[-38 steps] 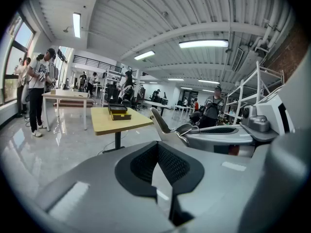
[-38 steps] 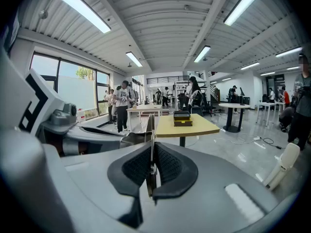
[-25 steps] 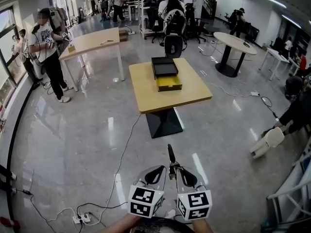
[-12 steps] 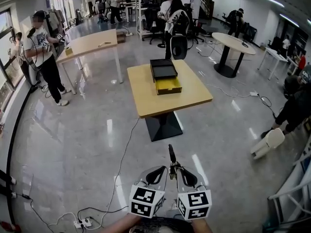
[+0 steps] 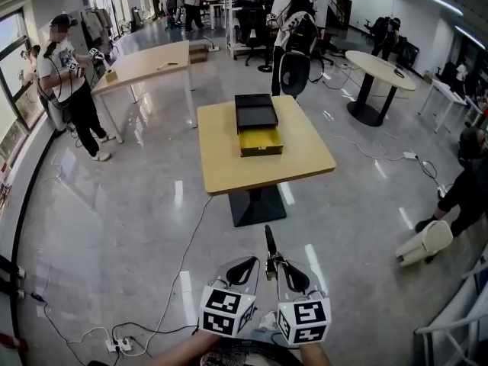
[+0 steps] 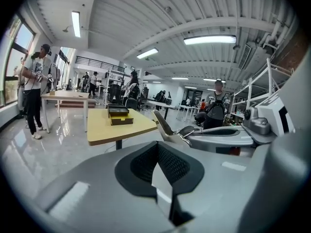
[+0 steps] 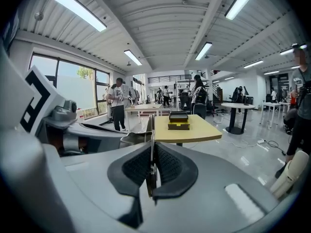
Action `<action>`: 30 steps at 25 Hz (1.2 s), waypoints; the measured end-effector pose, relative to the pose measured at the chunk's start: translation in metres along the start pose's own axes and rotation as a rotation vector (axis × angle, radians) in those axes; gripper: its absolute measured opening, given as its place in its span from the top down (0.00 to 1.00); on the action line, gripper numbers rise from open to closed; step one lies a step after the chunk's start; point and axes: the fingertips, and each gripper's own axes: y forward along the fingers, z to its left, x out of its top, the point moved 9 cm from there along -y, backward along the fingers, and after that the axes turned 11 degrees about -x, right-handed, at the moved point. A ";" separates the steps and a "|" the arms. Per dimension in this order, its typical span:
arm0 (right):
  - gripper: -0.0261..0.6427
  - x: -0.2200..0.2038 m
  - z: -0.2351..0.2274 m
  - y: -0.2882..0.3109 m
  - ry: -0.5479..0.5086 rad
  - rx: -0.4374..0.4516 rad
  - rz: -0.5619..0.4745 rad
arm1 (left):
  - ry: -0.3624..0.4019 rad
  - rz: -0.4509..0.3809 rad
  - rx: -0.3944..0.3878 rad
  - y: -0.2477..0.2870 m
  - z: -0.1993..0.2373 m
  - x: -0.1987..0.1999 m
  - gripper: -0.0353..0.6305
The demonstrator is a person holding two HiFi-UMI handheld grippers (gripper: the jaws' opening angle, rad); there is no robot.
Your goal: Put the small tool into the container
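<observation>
Small tool point(image 5: 269, 243) stands nearly upright in the head view, clamped in the right gripper point(image 5: 275, 264) over the glossy floor point(image 5: 114, 235). The left gripper point(image 5: 253, 266) is just beside it. Well ahead, the container point(image 5: 258, 125), black with a yellow drawer pulled out, sits on the bench point(image 5: 225, 158).

Left gripper view: the jaws meet at their tips with nothing between them.

Right gripper view: the jaws pinch the thin tool, which points toward the container on the bench.
</observation>
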 end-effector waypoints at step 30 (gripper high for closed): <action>0.95 0.080 -0.306 0.218 -0.039 0.148 0.000 | -0.009 0.001 0.122 0.355 -0.001 0.132 0.92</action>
